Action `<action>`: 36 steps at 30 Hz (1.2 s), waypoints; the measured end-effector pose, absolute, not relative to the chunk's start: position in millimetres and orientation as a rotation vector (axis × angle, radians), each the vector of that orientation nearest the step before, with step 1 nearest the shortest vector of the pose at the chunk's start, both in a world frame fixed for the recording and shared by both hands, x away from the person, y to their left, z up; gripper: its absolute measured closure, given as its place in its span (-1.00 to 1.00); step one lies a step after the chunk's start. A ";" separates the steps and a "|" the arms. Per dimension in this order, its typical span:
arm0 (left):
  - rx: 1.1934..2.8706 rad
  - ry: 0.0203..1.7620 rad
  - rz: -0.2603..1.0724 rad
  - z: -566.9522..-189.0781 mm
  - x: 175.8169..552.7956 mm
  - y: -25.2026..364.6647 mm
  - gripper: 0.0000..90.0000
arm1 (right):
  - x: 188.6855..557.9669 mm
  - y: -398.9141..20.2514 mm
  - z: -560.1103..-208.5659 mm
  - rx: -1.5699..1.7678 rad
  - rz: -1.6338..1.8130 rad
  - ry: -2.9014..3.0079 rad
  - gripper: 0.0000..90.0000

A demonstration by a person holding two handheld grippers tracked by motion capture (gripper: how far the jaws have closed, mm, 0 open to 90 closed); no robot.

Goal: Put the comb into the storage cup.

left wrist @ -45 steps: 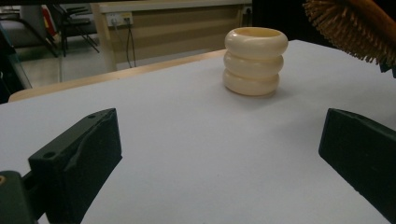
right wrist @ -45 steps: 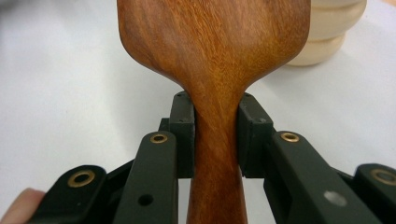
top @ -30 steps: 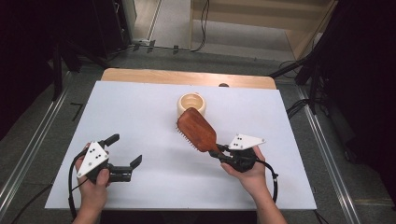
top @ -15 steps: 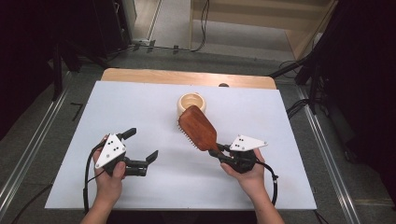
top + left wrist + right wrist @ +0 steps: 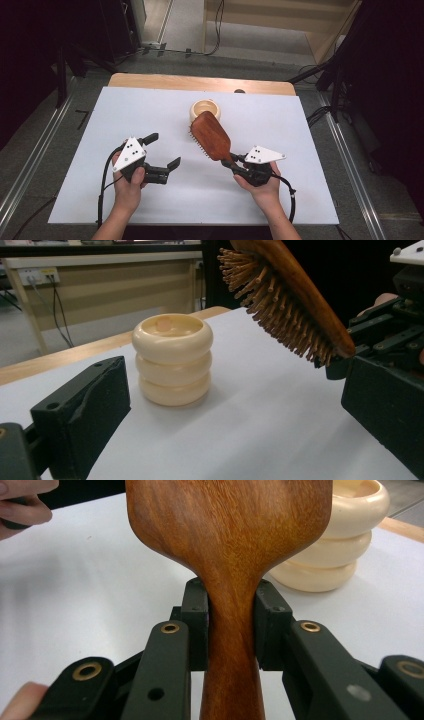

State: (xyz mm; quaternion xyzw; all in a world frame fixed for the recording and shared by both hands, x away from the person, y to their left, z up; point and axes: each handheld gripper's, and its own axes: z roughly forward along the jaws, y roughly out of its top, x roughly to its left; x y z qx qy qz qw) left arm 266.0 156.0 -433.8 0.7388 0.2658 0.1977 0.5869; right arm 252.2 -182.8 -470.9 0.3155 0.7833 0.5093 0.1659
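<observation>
A wooden paddle hairbrush (image 5: 211,136) hangs tilted above the white table sheet, bristles facing down-left. My right gripper (image 5: 236,164) is shut on its handle; in the right gripper view the jaws clamp the narrow neck of the brush (image 5: 230,525), with the gripper (image 5: 231,592) around it. A cream ribbed round container (image 5: 205,110) stands upright just behind the brush head. My left gripper (image 5: 162,150) is open to the left of the brush with nothing in it. In the left gripper view it (image 5: 235,415) faces the container (image 5: 172,360) and the brush bristles (image 5: 285,295).
The white sheet (image 5: 300,135) covers a wooden table whose far edge (image 5: 150,80) shows. Dark stands and cables lie on the floor around it. A hand (image 5: 25,500) holding the left gripper shows at the top left of the right gripper view.
My left gripper has moved right and slightly forward, toward the brush and container, still open. The right gripper and brush have stayed almost still.
</observation>
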 end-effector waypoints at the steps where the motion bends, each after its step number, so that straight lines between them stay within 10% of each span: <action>1: 1.720 0.615 0.446 -433.0 266.4 154.7 -1.00 | 251.9 -182.4 -471.3 0.894 1.452 2.222 0.56; 36: 1.680 0.622 0.310 -419.8 280.1 103.4 -1.00 | 245.7 -162.4 -471.3 0.828 1.513 2.143 0.56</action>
